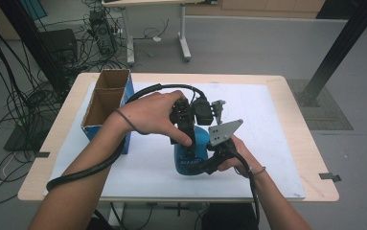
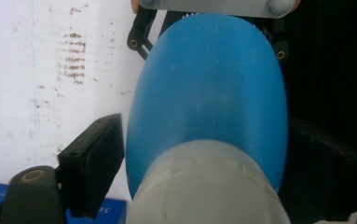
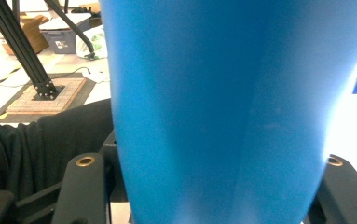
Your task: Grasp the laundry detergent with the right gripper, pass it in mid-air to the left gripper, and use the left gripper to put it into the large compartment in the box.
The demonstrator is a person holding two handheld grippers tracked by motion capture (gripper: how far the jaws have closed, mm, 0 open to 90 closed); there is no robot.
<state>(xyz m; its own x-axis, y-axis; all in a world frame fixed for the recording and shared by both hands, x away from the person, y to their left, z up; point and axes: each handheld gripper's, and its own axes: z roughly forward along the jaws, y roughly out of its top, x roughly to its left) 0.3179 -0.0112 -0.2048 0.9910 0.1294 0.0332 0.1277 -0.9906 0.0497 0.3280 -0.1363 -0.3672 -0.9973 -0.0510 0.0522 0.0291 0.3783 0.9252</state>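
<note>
A blue bottle (image 1: 190,158) with a whitish cap (image 2: 204,186) stands on the white mat (image 1: 267,143) near the table's front. My right gripper (image 1: 206,164) comes in from the right and is shut on the bottle's body (image 3: 223,102), one jaw on each side. From above, my left gripper (image 1: 187,132) points down over the bottle's top. In the left gripper view the cap sits between its jaws, and the left pad (image 2: 94,163) stands a sliver off it. The other jaw is lost in shadow. The bottle's label (image 1: 189,164) faces the person.
An open cardboard box (image 1: 105,103) with blue sides stands at the mat's left edge, close to the left forearm. Thick black cables (image 1: 95,165) trail from both grippers. The wooden table edge (image 1: 310,153) runs just beyond the mat. Beyond the table are a desk's legs and tangled cables on the floor.
</note>
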